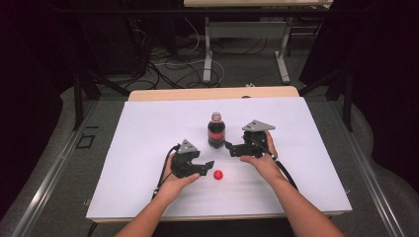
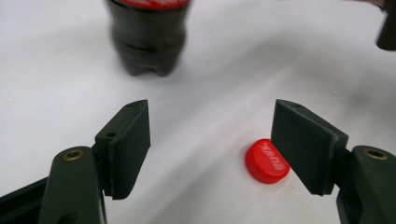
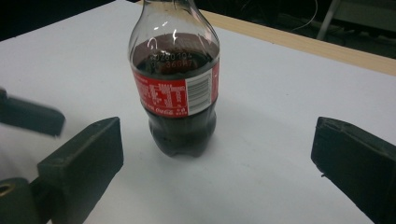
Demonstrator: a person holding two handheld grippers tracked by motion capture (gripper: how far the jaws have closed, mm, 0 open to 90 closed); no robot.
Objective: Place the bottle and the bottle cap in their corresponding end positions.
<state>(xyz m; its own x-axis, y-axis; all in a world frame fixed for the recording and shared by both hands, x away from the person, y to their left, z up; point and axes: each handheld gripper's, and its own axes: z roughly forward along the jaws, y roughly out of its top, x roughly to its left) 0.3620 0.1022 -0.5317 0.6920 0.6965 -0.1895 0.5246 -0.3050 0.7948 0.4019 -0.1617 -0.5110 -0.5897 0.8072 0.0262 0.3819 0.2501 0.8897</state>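
Observation:
A small cola bottle [image 1: 216, 131] with a red label stands upright on the white sheet [image 1: 148, 128]. A red cap [image 1: 218, 175] lies flat on the sheet just in front of it. My left gripper [image 1: 205, 160] sits left of the cap, open, its jaws pointing right. In the left gripper view the cap [image 2: 266, 161] rests on the sheet close to the right-hand jaw, untouched, with the bottle [image 2: 147, 42] behind. My right gripper [image 1: 230, 149] is just right of the bottle, open and apart from it. In the right gripper view the bottle [image 3: 180, 93] stands ahead of the wide jaws.
The white sheet covers a wooden table whose far edge [image 1: 212, 93] shows behind. Beyond it are table legs [image 1: 207, 54] and cables on the floor. One jaw of the left gripper [image 3: 28, 114] shows at the left of the right gripper view.

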